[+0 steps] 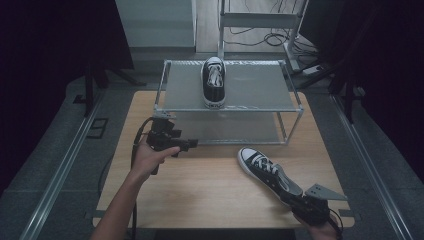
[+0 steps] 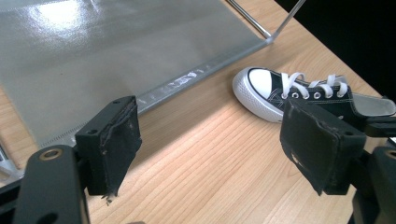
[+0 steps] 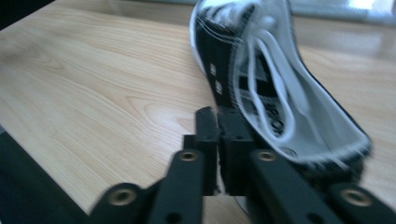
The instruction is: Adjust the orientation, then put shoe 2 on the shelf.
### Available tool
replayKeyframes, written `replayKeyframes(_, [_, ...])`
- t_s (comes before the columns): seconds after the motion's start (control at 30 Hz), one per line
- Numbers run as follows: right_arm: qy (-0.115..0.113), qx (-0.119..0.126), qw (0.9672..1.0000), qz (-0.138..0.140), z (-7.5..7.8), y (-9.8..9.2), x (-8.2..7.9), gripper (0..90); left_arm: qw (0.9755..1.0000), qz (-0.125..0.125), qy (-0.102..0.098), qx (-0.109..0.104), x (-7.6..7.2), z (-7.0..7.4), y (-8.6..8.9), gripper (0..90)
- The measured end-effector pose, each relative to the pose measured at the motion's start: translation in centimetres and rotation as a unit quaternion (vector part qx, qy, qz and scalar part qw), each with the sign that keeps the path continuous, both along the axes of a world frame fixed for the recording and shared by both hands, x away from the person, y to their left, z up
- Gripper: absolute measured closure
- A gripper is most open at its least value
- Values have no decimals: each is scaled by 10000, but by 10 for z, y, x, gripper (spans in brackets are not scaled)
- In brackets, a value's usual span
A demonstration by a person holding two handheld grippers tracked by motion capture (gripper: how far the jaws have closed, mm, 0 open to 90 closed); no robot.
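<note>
One shoe (image 1: 268,174) lies heel toward me on the worktop (image 1: 210,185), my right gripper (image 3: 219,140) pinching its collar, left gripper (image 2: 210,144) released, farther off.

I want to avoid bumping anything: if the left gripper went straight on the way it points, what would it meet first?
Probably the bare table. The open left gripper looks down along the wood, with the shoe off to one side and the rack shelf beyond; depth is unclear.
</note>
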State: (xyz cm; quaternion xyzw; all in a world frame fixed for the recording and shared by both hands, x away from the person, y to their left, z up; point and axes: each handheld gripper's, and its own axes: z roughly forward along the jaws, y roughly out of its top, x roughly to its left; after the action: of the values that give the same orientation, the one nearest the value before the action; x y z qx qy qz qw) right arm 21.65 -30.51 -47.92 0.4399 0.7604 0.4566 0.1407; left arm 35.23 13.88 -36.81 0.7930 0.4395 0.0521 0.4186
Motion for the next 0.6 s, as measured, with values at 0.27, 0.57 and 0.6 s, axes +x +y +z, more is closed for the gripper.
replayKeyframes(0.27, [-532, 68, 9985, 116, 30, 12, 2, 418, 10000, 29, -50, -45, -8, -8, 3, 208])
replayKeyframes(0.57, [-190, -475, 9980, 369, 54, 18, 44, 248, 9999, 77, 87, 47, -22, -38, 4, 215])
replayKeyframes(0.6, [-129, -466, 9980, 396, 55, 18, 50, 247, 9999, 51, 101, 33, -22, -41, 4, 215])
